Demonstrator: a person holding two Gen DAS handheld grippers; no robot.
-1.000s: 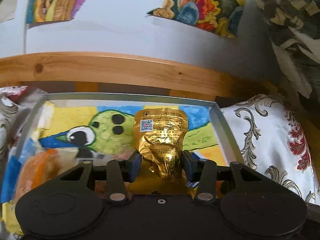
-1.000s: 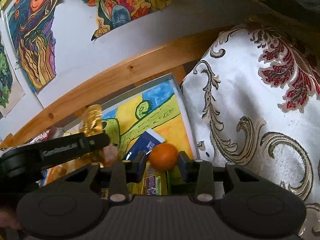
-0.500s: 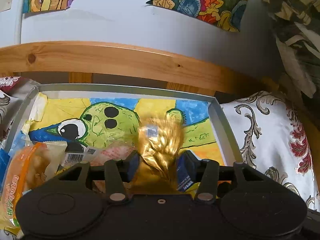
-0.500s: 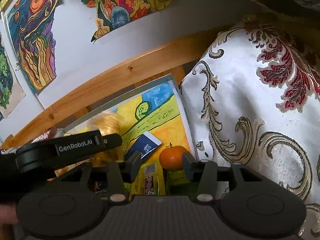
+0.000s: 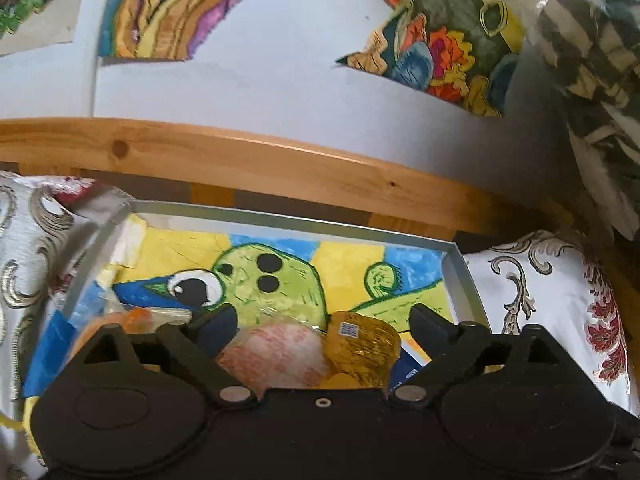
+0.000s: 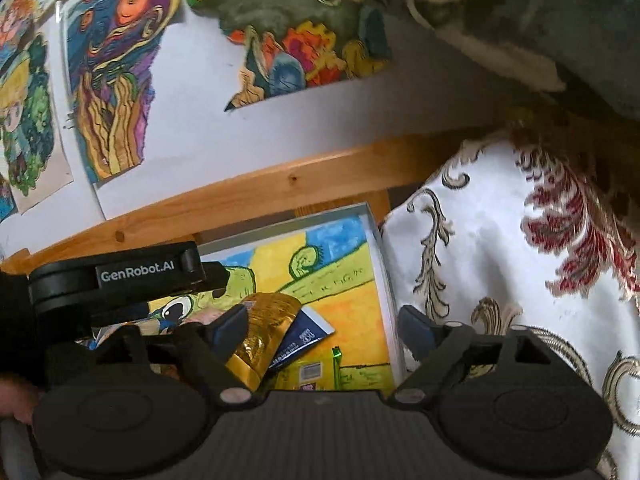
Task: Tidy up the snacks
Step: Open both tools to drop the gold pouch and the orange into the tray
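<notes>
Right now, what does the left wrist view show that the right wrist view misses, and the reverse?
Only the left wrist view shows the pink-printed packet and an orange-wrapped snack. Only the right shows the green-and-yellow packet and the left hand-held gripper from outside. Both show the gold pouch, the blue packet and the tray.

A lived-in home, most likely a bedroom: beyond the jaws a pine wooden rail [image 5: 248,160] runs along a white wall [image 5: 248,80] hung with hand-coloured drawings [image 6: 112,92], some torn at the edges. An embroidered white cushion [image 6: 500,248] with red and gold scrolls lies to the right of the jaws, beside a shallow tray [image 5: 460,276] lined with a painted cartoon picture
</notes>
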